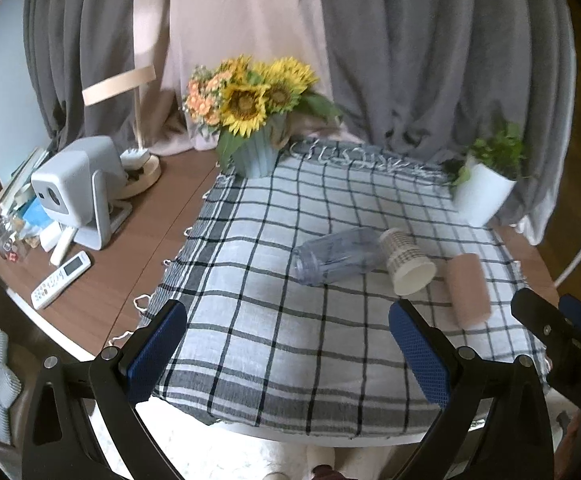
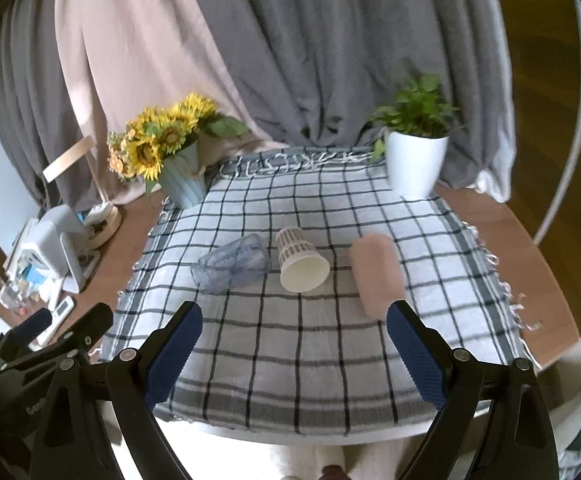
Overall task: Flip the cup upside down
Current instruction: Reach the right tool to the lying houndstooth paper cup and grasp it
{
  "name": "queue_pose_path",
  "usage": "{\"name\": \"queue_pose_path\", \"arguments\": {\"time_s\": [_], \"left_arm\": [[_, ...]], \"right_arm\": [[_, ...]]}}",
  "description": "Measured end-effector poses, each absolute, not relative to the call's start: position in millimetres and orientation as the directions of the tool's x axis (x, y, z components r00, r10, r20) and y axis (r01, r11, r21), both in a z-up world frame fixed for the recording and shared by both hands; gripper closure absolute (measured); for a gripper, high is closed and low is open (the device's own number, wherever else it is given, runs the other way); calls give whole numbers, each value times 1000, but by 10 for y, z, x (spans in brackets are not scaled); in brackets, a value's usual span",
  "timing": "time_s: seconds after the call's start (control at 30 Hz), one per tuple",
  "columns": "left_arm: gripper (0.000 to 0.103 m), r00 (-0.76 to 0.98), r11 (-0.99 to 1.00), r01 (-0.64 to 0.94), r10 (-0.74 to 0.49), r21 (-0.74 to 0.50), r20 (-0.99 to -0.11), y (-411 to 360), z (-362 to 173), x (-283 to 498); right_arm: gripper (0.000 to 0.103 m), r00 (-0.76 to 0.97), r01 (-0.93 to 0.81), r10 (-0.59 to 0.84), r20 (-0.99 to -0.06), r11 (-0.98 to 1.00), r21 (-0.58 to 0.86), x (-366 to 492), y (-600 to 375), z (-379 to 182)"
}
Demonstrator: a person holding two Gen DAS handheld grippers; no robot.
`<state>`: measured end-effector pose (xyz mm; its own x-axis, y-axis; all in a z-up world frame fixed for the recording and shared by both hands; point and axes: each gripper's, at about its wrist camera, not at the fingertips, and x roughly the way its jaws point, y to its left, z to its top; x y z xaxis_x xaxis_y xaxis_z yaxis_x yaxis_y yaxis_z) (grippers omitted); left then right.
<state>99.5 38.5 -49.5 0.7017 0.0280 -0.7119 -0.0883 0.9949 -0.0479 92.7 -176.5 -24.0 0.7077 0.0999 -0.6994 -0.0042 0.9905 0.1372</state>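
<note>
Three cups lie on their sides on the checked cloth (image 1: 274,340) (image 2: 290,344): a clear bluish plastic cup (image 1: 336,255) (image 2: 232,264), a white patterned paper cup (image 1: 406,266) (image 2: 300,260) with its mouth toward me, and a pink cup (image 1: 468,290) (image 2: 376,274). My left gripper (image 1: 288,354) is open and empty, above the cloth's near edge. My right gripper (image 2: 294,354) is open and empty, short of the cups; the pink cup lies just beyond its right finger. The right gripper also shows at the right edge of the left wrist view (image 1: 562,332).
A sunflower vase (image 1: 254,120) (image 2: 170,148) stands at the cloth's far left corner, a white potted plant (image 1: 486,184) (image 2: 414,152) at the far right. A projector (image 1: 78,188), a remote (image 1: 60,280) and clutter sit on the wooden table left of the cloth. Curtains hang behind.
</note>
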Motion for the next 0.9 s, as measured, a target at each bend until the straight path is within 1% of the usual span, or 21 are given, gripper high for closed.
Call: {"name": "queue_pose_path", "arguments": {"time_s": [0.17, 0.37, 0.63, 0.8, 0.9], "left_arm": [[0, 641, 991, -133, 62, -31, -765, 320, -719, 1402], [0, 556, 980, -197, 92, -23, -826, 254, -995, 1813], [0, 474, 964, -265, 116, -16, -873, 172, -1257, 2205], [0, 440, 954, -300, 124, -16, -889, 133, -1381, 2363], [0, 426, 951, -308, 131, -8, -895, 100, -1433, 2430]], "right_arm": [[9, 636, -71, 167, -753, 985, 159, 1518, -1765, -475], [10, 545, -140, 215, -810, 976, 165, 2193, -1756, -794], [10, 406, -218, 256, -877, 959, 179, 2912, -1756, -1190], [17, 311, -228, 242, -919, 958, 175, 3238, -1737, -1483], [19, 265, -226, 228, -937, 959, 170, 3367, -1758, -1632]]}}
